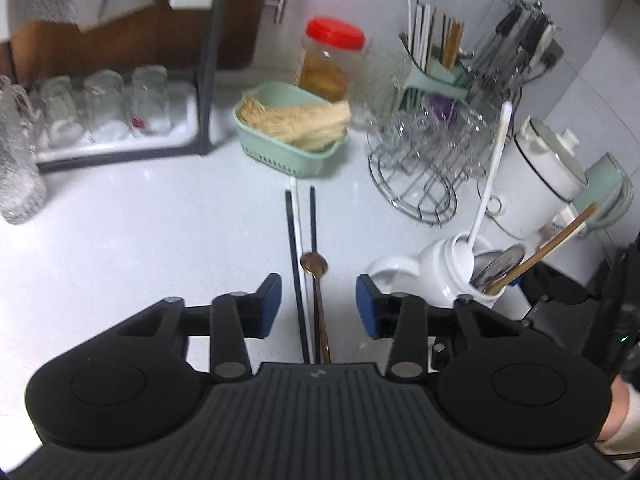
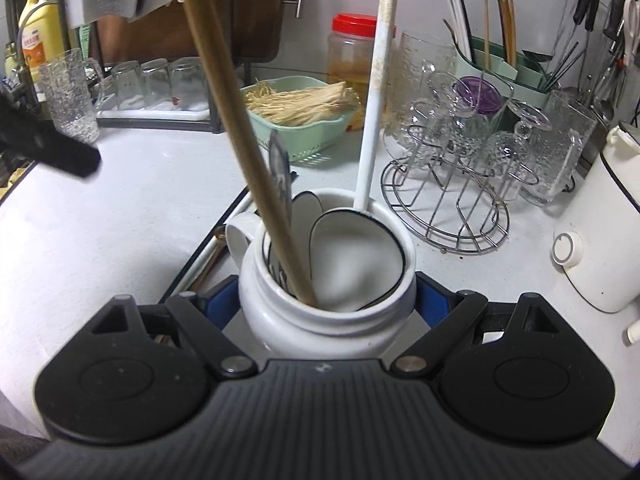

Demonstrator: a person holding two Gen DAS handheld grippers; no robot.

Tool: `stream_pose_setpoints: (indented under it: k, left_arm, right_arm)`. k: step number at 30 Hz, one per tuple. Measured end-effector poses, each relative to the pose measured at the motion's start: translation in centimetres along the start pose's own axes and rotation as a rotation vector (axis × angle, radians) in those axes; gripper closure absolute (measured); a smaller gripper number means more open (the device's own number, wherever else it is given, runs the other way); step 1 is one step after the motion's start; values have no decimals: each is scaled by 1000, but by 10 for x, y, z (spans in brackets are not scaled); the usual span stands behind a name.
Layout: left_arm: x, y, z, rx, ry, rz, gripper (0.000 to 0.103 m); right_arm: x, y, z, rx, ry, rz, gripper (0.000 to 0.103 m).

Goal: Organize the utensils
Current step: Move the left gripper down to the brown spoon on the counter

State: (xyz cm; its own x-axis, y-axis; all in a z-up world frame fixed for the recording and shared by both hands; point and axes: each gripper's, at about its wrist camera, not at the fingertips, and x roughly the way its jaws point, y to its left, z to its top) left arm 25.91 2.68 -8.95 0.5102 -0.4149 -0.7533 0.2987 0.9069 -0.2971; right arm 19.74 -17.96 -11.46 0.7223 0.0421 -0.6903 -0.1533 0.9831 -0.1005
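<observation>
The left gripper (image 1: 319, 304) hangs over the counter (image 1: 140, 232) with its blue pads spread, touching nothing; between them lie a copper spoon (image 1: 316, 268), bowl pointing away, and just left of it a pair of black and white chopsticks (image 1: 294, 248), all flat on the counter and running straight ahead. The right gripper (image 2: 326, 300) has its pads pressed against both sides of a white jar (image 2: 320, 320), which stands upright between them. In the jar lean a wooden handle (image 2: 236, 128), a white ladle (image 2: 372, 120) and a metal utensil (image 2: 280, 176) (its kind is hard to tell). Ahead of the left gripper sits a green basket (image 1: 288, 152) of pale fibres, with a red-lidded jar (image 1: 332, 60) behind it. Ahead and right stands a wire rack (image 2: 444, 208) of glasses, then a green caddy (image 2: 504, 68) of chopsticks. Far left, upturned glasses (image 1: 104, 108) stand on a tray.
</observation>
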Motion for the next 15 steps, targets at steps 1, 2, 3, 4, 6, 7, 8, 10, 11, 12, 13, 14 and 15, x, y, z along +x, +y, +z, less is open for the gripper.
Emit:
stream_pose_setpoints:
  k: [1,2,3,4,6,7,8,10,11,12,13,14,15]
  left_arm:
    - [7,0,-2,3,15,2,63]
    - [13,0,-4,10,25,3,65]
    - [20,0,-7,15,35,3,67]
    - [28,1,-10,15,50,-1,72]
    - [44,3,-16,10,82,-1,79]
    - [52,4,-19,13,95,-2,82]
    - [59,3,-21,17,105,5,82]
    - [71,1,-25,35,119,16,83]
    - [76,1,-26,37,121,18,84]
    - [81,1,-27,38,121,17,84]
    - [86,0,-26,39,120,13,84]
    - [89,-1,-24,40,117,13,84]
    - [92,-3,-21,41,111,11,84]
  right_arm:
    - [0,0,0,0,0,0,11]
    - [0,0,0,-1,-1,0,11]
    - [0,1,0,-3,-2,0,11]
    - [0,1,0,-4,-3,1,11]
    - [0,1,0,-6,-4,1,11]
    - [0,0,0,-7,-4,2,11]
    - [0,0,0,-8,-4,3,11]
    - [0,-1,0,-11,-5,6,11]
    - [0,-1,0,-12,-5,8,11]
    - [-1,-1,0,-14,-6,9,11]
    - [-1,-1,0,-16,-6,11,11]
    - [-1,-1,0,-17,-6,13,11]
    - [-1,-2,-1,-18,-7,14,11]
